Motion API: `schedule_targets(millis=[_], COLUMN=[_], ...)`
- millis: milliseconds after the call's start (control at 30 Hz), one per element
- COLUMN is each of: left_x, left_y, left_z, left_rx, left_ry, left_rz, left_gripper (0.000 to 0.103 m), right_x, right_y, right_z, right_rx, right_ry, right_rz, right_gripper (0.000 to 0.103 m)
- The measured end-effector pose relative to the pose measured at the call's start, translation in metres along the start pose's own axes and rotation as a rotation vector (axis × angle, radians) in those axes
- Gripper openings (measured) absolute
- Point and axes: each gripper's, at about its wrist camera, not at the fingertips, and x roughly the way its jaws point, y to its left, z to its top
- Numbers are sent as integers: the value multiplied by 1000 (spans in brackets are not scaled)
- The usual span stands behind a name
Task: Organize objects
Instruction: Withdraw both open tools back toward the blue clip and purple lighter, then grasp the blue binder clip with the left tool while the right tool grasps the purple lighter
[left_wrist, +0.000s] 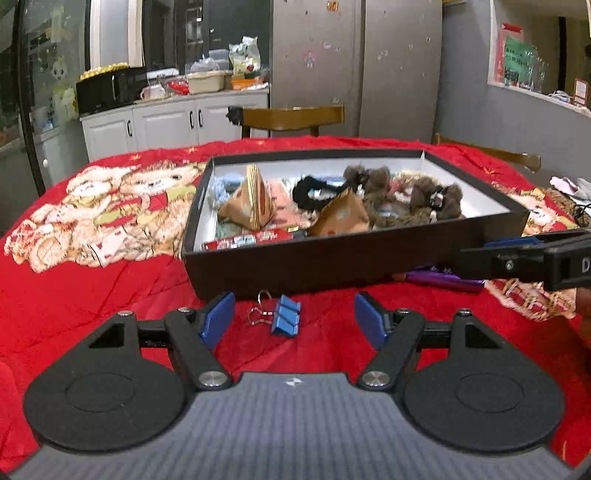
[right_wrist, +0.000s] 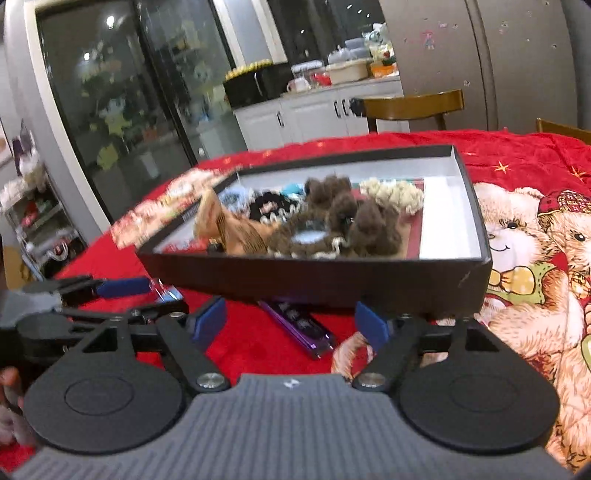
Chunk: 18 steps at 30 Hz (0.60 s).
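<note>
Red bear-print cloth covers the worktop (left_wrist: 92, 288), where a blue clip (left_wrist: 285, 319) and what looks like a purple pen (right_wrist: 300, 326) lie just before the black box (left_wrist: 314, 258), both grippers (left_wrist: 294, 317) (right_wrist: 291, 322) with fingers spread, empty.

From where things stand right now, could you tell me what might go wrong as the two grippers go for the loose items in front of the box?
1. The blue binder clip lies on soft, wrinkled red cloth; the open left gripper may pinch fabric too.
2. The purple packet is partly tucked under the black box, so pulling it with the open right gripper could shift the box.
</note>
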Motion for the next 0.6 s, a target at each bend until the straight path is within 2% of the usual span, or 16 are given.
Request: schedule_targets(millis=[100, 300, 500, 567, 600], left_x=[8, 10, 14, 15, 15], left_y=[3, 0, 1, 0, -1], left_z=[-1, -2, 0, 0, 0], left_rx=[-7, 2, -26, -25, -18], left_ry=[33, 32, 40, 42, 42], left_rz=[-9, 8, 33, 41, 46], left_gripper=[76, 76, 75, 75, 72], right_x=[4, 10, 11, 11, 11], right_y=[5, 10, 17, 19, 21], right_z=[-4, -9, -11, -11, -12], right_rx=[-48, -91, -135, -152, -162], right_ry=[10, 24, 30, 31, 31], right_rz=[-20, -67, -123, -139, -142], right_gripper=[83, 76, 57, 44, 43])
